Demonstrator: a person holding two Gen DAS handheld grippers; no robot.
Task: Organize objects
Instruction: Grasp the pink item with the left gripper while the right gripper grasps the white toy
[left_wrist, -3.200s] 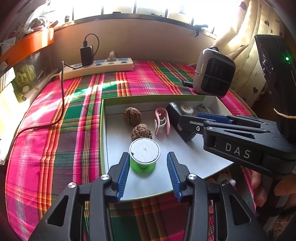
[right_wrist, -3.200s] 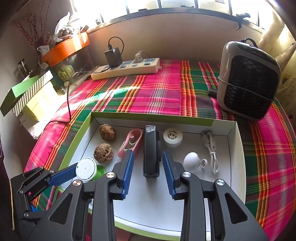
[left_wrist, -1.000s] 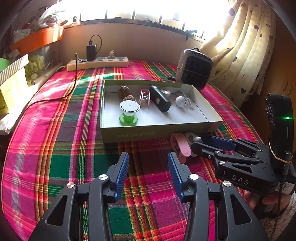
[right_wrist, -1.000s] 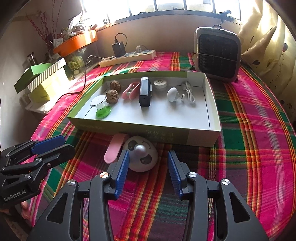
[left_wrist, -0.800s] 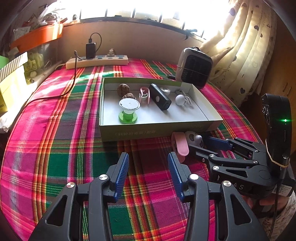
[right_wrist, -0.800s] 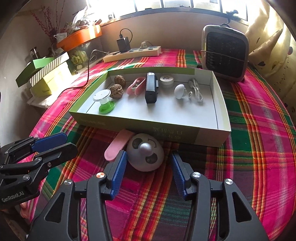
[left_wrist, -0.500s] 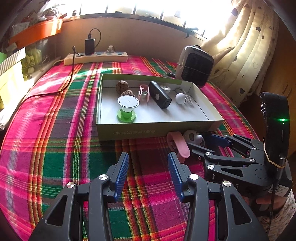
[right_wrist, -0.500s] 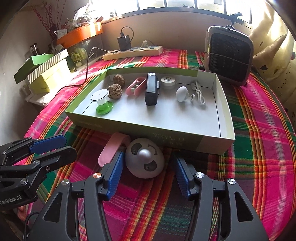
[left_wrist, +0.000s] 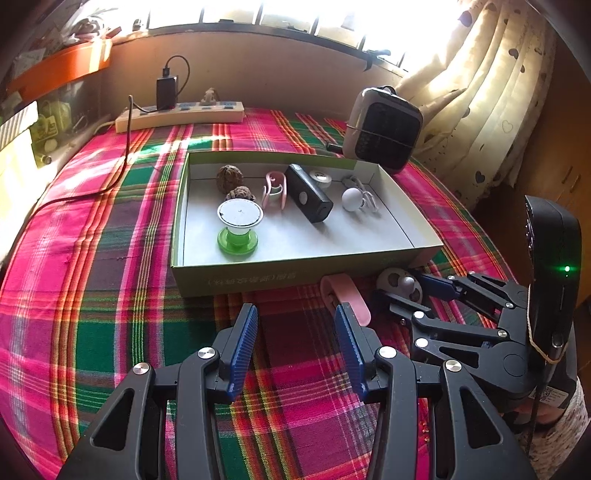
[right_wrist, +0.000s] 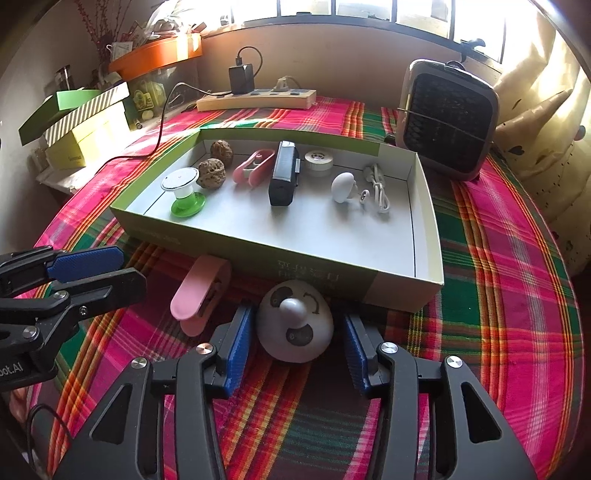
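A green-rimmed box (right_wrist: 428, 206) (left_wrist: 177, 236) sits on the plaid cloth and holds a green spool (right_wrist: 184, 192), two walnuts (right_wrist: 211, 173), a pink clip (right_wrist: 255, 166), a black device (right_wrist: 283, 172), a tape roll (right_wrist: 318, 161), a white ball (right_wrist: 342, 187) and a white cable (right_wrist: 376, 188). In front of the box lie a white dome with a face (right_wrist: 294, 321) (left_wrist: 400, 288) and a pink clip (right_wrist: 201, 293) (left_wrist: 343, 295). My right gripper (right_wrist: 297, 343) (left_wrist: 413, 295) is open, its fingers on either side of the dome. My left gripper (left_wrist: 295, 332) (right_wrist: 92, 269) is open and empty over the cloth.
A grey heater (right_wrist: 447, 118) stands behind the box at the right. A power strip with a charger (right_wrist: 255, 96) lies by the far wall. Stacked boxes (right_wrist: 81, 122) and an orange tray (right_wrist: 155, 55) are at the far left. A curtain (left_wrist: 480, 92) hangs at the right.
Both grippers have pulled back out of the box. My right gripper has moved forward until its open fingers flank the white dome. My left gripper has edged closer to the box front.
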